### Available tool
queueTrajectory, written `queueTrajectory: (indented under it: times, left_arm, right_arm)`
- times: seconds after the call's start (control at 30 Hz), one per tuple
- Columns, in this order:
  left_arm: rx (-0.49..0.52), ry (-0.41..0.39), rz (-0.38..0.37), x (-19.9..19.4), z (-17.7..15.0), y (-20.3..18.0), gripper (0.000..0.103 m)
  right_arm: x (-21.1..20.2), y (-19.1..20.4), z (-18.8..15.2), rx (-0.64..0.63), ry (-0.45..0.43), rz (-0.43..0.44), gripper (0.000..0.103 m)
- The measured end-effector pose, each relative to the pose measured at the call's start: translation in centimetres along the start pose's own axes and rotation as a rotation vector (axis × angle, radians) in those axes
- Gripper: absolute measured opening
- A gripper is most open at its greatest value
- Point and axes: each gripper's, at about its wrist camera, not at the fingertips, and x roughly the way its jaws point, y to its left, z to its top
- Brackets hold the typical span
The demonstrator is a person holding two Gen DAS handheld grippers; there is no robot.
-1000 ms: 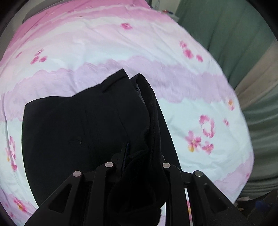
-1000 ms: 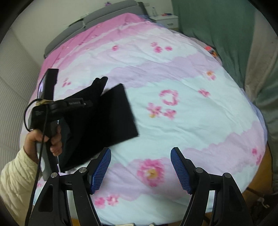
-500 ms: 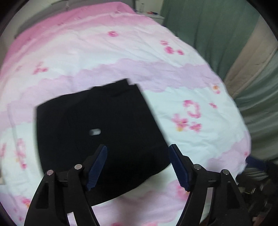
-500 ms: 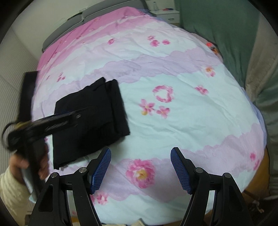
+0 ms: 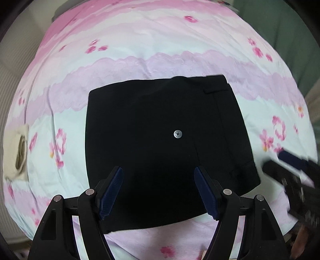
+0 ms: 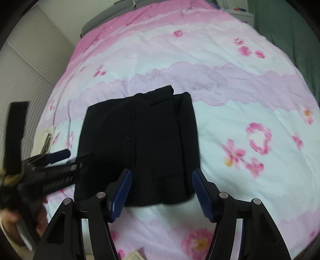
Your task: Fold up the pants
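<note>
The black pants (image 5: 160, 140) lie folded into a flat rectangle on the pink flowered bedspread (image 5: 160, 50), a silver button (image 5: 177, 134) showing on top. My left gripper (image 5: 159, 193) hovers over their near edge, open, with nothing between its blue pads (image 5: 111, 194). In the right wrist view the pants (image 6: 140, 144) sit just ahead of my right gripper (image 6: 162, 192). Its jaws are closing over the pants' near right corner, and the pads (image 6: 202, 194) press on nothing. The left gripper (image 6: 50, 174) shows blurred at the left, held by a hand (image 6: 12, 220).
A beige cloth item (image 5: 18, 152) lies on the bed left of the pants. Green curtains (image 6: 290, 30) hang along the bed's right side. A pale panelled wall (image 6: 30, 70) runs along the left. A grey headboard (image 6: 100, 22) and a white nightstand (image 6: 242, 12) stand at the far end.
My left gripper let go of the pants fabric, opened and drew back; the pants now lie flat and folded. My right gripper swung left and down over the pants and narrowed its jaws.
</note>
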Motion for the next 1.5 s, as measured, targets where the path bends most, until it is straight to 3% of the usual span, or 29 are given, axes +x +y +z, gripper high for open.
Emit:
queueTrajectory:
  times: [0.13, 0.47, 0.53, 0.7, 0.8, 0.87, 0.93, 1.13, 1.4, 1.5]
  left_arm:
    - [0.03, -0.013, 0.026, 0.6, 0.0, -0.2, 0.082]
    - [-0.002, 0.027, -0.003, 2.5, 1.2, 0.6, 0.083]
    - [-0.003, 0.022, -0.006, 2.5, 1.7, 0.4, 0.083]
    - [0.006, 0.003, -0.024, 2.2, 2.3, 0.3, 0.083]
    - [0.007, 0.006, -0.024, 2.4, 2.5, 0.2, 0.083]
    - [0.002, 0.014, -0.029, 2.5, 2.5, 0.3, 0.083]
    - [0.001, 0.016, -0.025, 2.5, 2.4, 0.2, 0.083]
    - [-0.009, 0.022, -0.02, 2.4, 2.0, 0.4, 0.083]
    - [-0.011, 0.016, -0.024, 2.1, 1.6, 0.4, 0.083]
    - [-0.013, 0.023, -0.022, 2.1, 1.4, 0.3, 0.083]
  right_arm:
    - [3.3, -0.7, 1.8, 0.006, 0.044, 0.014, 0.055]
    - [9.3, -2.2, 4.2, 0.039, 0.115, 0.033, 0.048]
    - [10.2, -2.2, 4.2, 0.045, 0.133, 0.026, 0.038]
    - [8.3, -1.4, 3.9, 0.037, 0.098, 0.036, 0.034]
    - [6.4, -0.6, 4.2, 0.036, 0.055, 0.107, 0.032]
    - [6.4, 0.1, 4.5, 0.021, 0.062, 0.175, 0.03]
    - [7.2, 0.7, 4.7, -0.004, 0.079, 0.183, 0.023]
    - [10.1, -0.1, 5.4, 0.056, 0.126, 0.124, 0.006]
    - [6.6, -2.2, 5.0, 0.079, 0.033, 0.005, 0.004]
    - [7.0, -3.3, 5.0, 0.076, 0.044, -0.003, 0.005]
